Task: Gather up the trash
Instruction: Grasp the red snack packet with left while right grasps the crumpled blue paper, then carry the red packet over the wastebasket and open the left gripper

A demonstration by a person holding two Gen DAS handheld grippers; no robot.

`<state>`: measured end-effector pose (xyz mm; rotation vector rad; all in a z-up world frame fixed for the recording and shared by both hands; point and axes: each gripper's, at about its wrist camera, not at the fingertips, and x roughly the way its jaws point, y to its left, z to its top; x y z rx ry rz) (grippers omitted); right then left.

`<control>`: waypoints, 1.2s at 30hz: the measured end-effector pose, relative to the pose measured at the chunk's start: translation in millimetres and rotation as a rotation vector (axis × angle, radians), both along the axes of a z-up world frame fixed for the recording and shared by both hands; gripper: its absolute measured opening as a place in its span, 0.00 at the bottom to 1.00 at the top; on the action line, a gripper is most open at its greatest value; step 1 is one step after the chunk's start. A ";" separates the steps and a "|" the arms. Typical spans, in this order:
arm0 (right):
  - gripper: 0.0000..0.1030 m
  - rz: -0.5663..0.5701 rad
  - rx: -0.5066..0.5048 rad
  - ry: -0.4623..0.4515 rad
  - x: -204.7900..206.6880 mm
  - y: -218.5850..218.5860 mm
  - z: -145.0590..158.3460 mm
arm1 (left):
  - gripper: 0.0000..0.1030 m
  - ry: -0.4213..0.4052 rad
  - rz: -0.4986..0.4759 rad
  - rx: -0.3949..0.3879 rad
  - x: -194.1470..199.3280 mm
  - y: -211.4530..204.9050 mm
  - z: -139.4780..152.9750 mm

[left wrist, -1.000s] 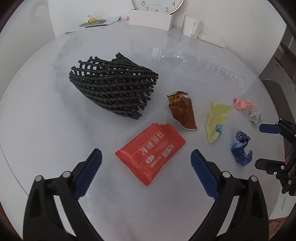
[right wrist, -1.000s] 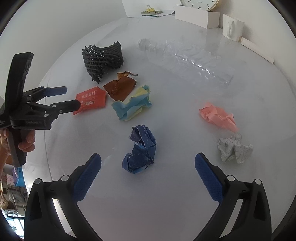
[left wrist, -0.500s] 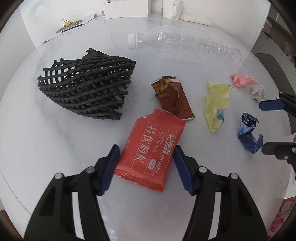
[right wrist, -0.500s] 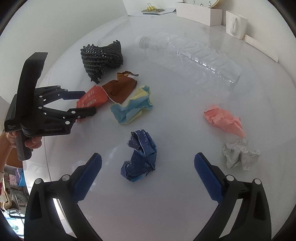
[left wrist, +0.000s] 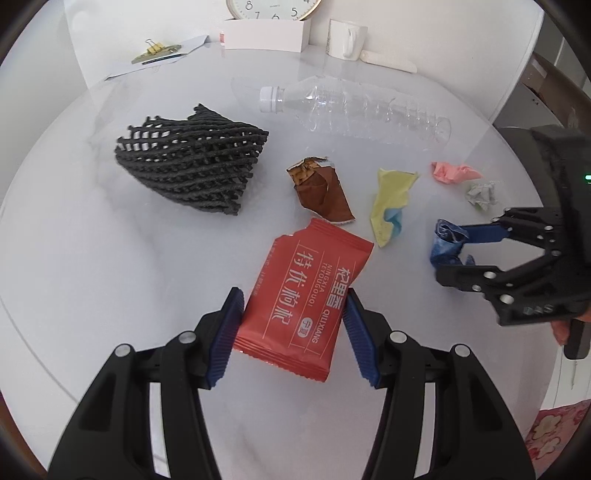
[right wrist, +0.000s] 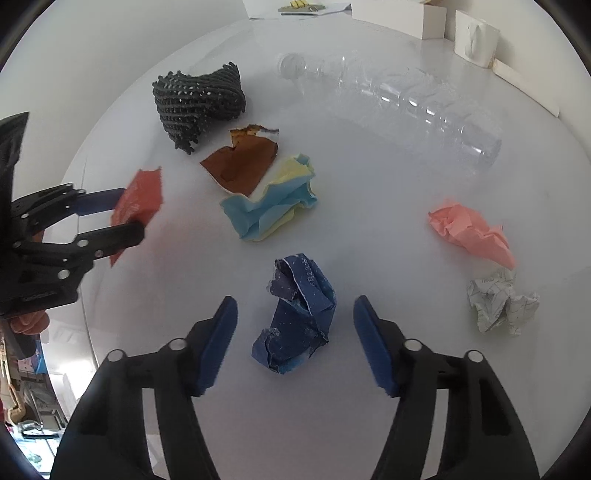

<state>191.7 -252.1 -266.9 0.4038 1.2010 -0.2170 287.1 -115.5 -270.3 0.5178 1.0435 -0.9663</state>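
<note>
My left gripper (left wrist: 293, 308) has its blue pads pressed on both sides of a red snack packet (left wrist: 317, 266), jaws still closing. In the right wrist view the red packet (right wrist: 142, 199) hangs tilted off the table in the left gripper (right wrist: 125, 214). My right gripper (right wrist: 295, 326) points down over a crumpled dark blue wrapper (right wrist: 303, 291). Its jaws are closing with the wrapper between them, and a gap shows at each pad. The left wrist view shows the right gripper (left wrist: 465, 251) straddling that blue wrapper (left wrist: 445, 245).
On the round white table (left wrist: 92, 258) lie a black foam net (left wrist: 192, 162), a clear plastic bottle (left wrist: 354, 107), a torn brown wrapper (left wrist: 321, 192), a yellow and blue paper (left wrist: 389, 199), a pink paper ball (left wrist: 450, 171) and a grey-white one (left wrist: 482, 194). A mug (left wrist: 347, 38) and a white box (left wrist: 262, 35) stand at the back.
The left jaws closed onto the red packet and raised it off the table. The right jaws narrowed from wide open around the blue wrapper, which stays on the table.
</note>
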 end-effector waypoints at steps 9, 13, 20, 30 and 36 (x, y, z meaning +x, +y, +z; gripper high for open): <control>0.27 -0.022 0.021 -0.020 -13.1 7.3 11.9 | 0.52 0.031 0.084 -0.053 -42.8 40.7 27.9; 0.26 0.008 0.008 -0.048 -23.7 27.8 30.6 | 0.52 0.029 0.102 -0.061 -71.6 61.9 40.8; 0.26 0.087 0.003 -0.090 -58.3 91.3 65.1 | 0.52 0.022 0.151 -0.082 -122.9 116.5 67.0; 0.26 0.195 0.004 -0.112 -138.2 204.0 97.3 | 0.52 -0.010 0.204 -0.058 -210.3 217.4 86.4; 0.26 0.204 0.014 -0.123 -186.5 259.7 101.7 | 0.52 -0.036 0.210 -0.042 -259.2 266.0 90.3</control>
